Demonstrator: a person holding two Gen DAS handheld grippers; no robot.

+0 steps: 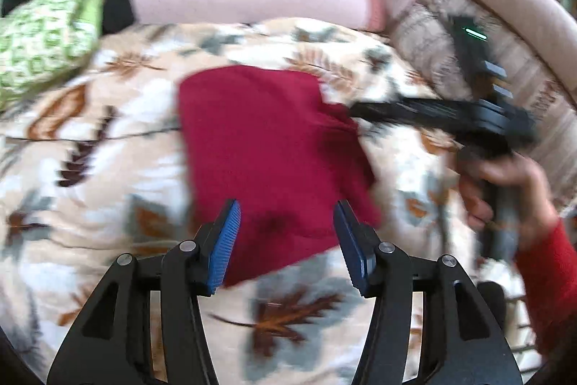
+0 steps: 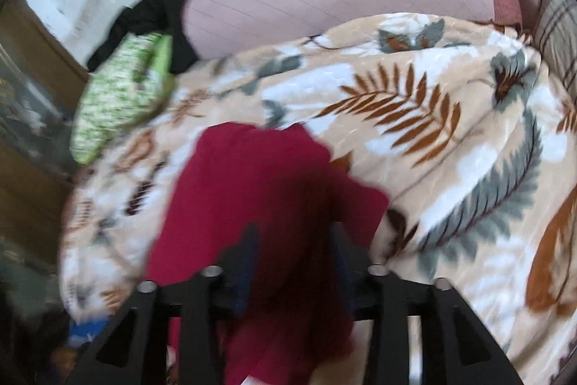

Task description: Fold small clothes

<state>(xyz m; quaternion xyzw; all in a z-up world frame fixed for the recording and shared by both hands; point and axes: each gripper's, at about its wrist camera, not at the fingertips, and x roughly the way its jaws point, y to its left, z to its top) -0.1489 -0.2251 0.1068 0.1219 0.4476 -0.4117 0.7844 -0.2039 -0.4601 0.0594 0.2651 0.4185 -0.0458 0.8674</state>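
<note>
Red cloth (image 1: pixel 267 150) lies on the blanket (image 1: pixel 108 139), soft, light, limp. Our left gripper (image 1: pixel 286 237) hovers above its near edge, jaws apart. Right gripper (image 2: pixel 294 262): cloth between fingers, grip unclear through blur. We would pinch corners.

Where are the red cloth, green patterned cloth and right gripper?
red cloth (image 1: pixel 259 147): left wrist view, middle of the flat part.
green patterned cloth (image 1: pixel 47 38): left wrist view, middle of the bundle.
right gripper (image 1: pixel 355 112): left wrist view, fingertips at the cloth's edge.
</note>
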